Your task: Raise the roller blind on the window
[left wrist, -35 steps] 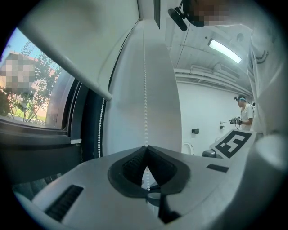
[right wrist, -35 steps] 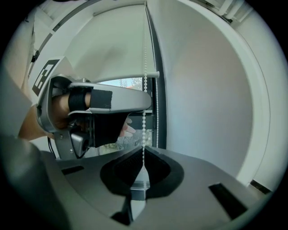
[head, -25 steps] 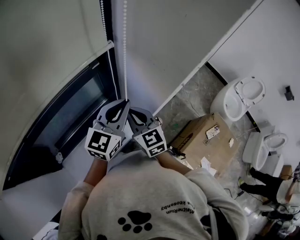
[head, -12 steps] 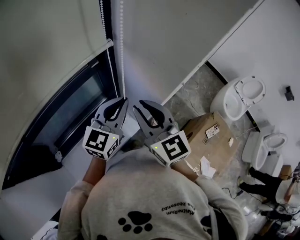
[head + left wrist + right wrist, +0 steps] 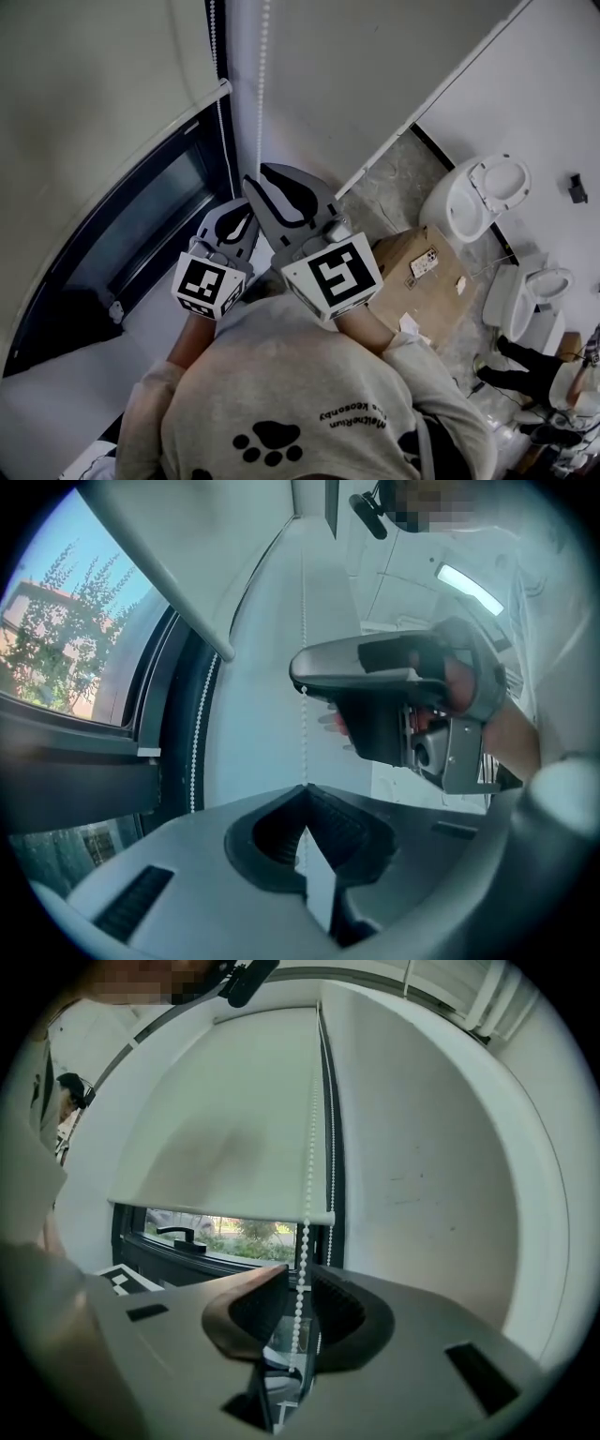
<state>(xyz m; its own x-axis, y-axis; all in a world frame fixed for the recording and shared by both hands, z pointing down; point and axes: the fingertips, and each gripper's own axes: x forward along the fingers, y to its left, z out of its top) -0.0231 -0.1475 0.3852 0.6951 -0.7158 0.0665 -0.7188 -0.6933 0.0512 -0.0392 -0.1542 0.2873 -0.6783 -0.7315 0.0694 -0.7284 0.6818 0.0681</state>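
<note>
Roller blind [image 5: 220,1110] is partly down. Its bottom rail [image 5: 225,1208] hangs low over the window [image 5: 211,1237], with only a strip of glass and frame showing beneath it in the right gripper view. Judged mid-task: most of the pane is yet to be uncovered, so many more pulls on the bead chain [image 5: 302,1241] are likely.

Left gripper [image 5: 239,217]: fingers closed tight, tips meeting with the chain pinched between them.

Right gripper [image 5: 261,173]: fingers a little apart, straddling the same strand just above the left gripper. The beads hang free in the gap, not clamped.

Change: a second ago both grippers sat side by side low on the chain. Half a second ago the right one had swung off to the right, clear of the strand. Now it is up over the left and back around the chain. The rail stays at about the same height across the head views. Reads as a hand-over-hand regrip.
</note>
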